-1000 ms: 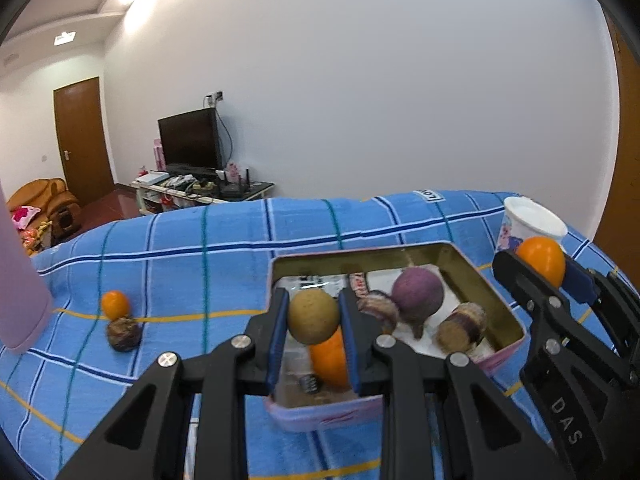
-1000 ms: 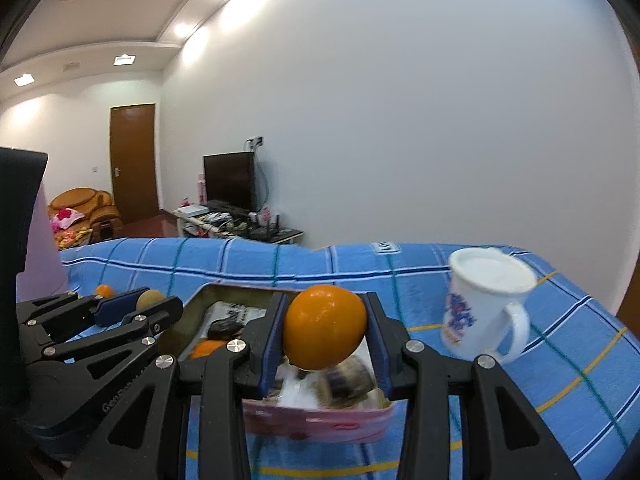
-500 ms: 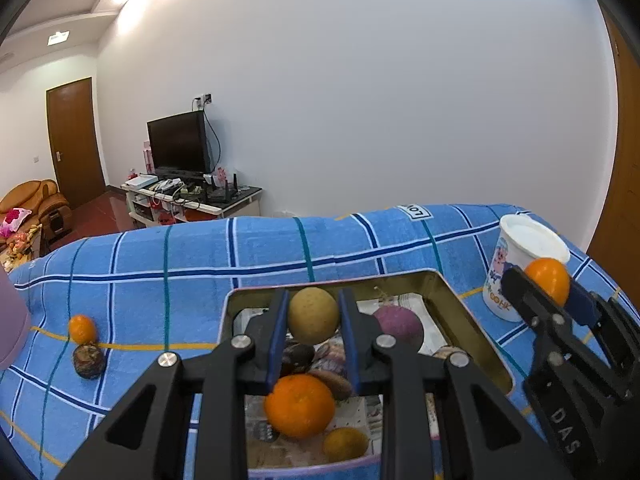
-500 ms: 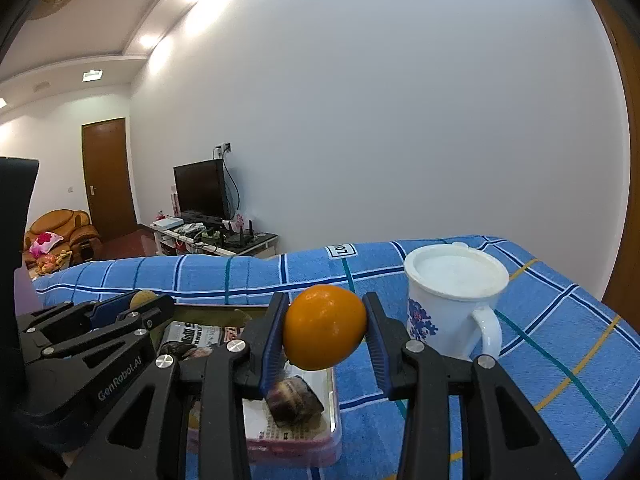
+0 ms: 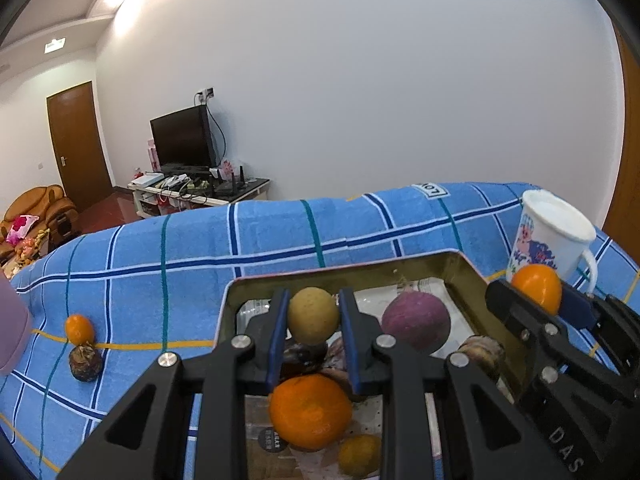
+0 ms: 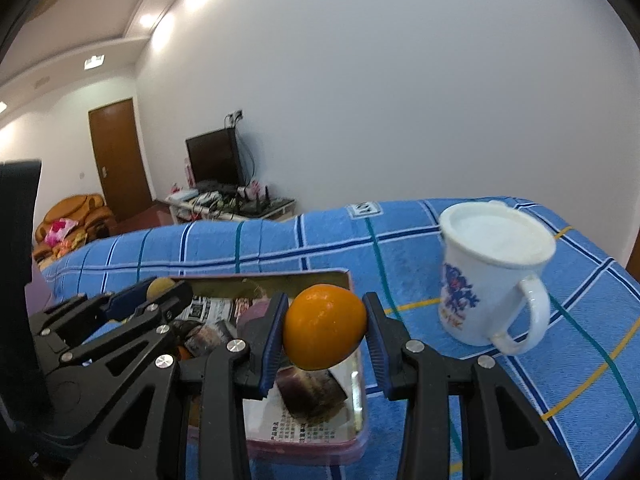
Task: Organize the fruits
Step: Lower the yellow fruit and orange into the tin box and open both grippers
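Observation:
My left gripper (image 5: 313, 322) is shut on a small tan round fruit (image 5: 313, 314) and holds it above a metal tin (image 5: 344, 272) lined with newspaper. In the tin lie an orange (image 5: 310, 411), a purple round fruit (image 5: 416, 322), a small yellow fruit (image 5: 359, 455) and several brown ones. My right gripper (image 6: 325, 330) is shut on an orange (image 6: 325, 327) above the tin's right edge (image 6: 351, 280); it also shows in the left wrist view (image 5: 536, 290).
A white mug (image 6: 488, 276) stands right of the tin on the blue plaid cloth (image 5: 200, 248). A small orange (image 5: 79, 329) and a brown fruit (image 5: 85, 364) lie on the cloth at the left. A pink object (image 5: 12, 336) is at the far left.
Both grippers have lifted and drawn back a little with their fruits still held. More of the tin's inside shows below the left gripper.

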Action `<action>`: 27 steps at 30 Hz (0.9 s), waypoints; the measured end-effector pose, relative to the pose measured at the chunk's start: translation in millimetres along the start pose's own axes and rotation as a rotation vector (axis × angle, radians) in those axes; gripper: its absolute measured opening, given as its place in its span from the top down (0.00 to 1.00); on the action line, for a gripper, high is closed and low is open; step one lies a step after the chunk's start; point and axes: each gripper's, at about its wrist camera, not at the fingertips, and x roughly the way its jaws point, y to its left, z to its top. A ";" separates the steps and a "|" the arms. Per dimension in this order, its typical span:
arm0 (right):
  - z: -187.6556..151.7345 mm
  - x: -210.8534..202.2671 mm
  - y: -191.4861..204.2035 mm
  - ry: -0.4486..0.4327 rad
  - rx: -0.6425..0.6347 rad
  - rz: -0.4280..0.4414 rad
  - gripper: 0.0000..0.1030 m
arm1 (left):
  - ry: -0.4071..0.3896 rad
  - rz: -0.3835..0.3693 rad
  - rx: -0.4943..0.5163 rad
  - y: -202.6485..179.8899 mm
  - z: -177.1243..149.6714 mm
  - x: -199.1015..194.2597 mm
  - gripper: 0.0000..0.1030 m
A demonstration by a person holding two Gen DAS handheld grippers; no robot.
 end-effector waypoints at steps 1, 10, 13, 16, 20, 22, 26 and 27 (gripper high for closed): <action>-0.3 0.6 1.5 0.003 -0.006 0.006 0.61 | 0.004 0.002 0.002 -1.1 -1.6 0.1 0.74; -3.2 11.9 8.0 0.056 -0.024 0.056 0.60 | 0.050 0.024 0.006 0.9 -6.4 8.7 0.74; -4.4 15.3 7.9 0.080 -0.018 0.072 0.60 | 0.063 0.025 0.003 0.6 -7.4 11.6 0.74; -4.7 18.4 7.9 0.101 -0.009 0.099 0.60 | 0.063 0.020 -0.001 2.1 -7.6 12.1 0.74; -6.1 22.4 3.2 0.126 0.027 0.162 0.60 | 0.059 0.019 -0.001 2.7 -7.8 10.7 0.74; -7.2 25.5 0.5 0.146 0.052 0.195 0.60 | 0.065 0.014 -0.003 3.9 -7.7 11.2 0.74; -10.9 30.6 -5.3 0.180 0.120 0.254 0.60 | 0.064 -0.001 -0.007 4.6 -7.6 10.4 0.74; -10.8 30.3 -5.3 0.179 0.122 0.255 0.60 | 0.061 0.000 -0.009 4.8 -7.6 9.8 0.74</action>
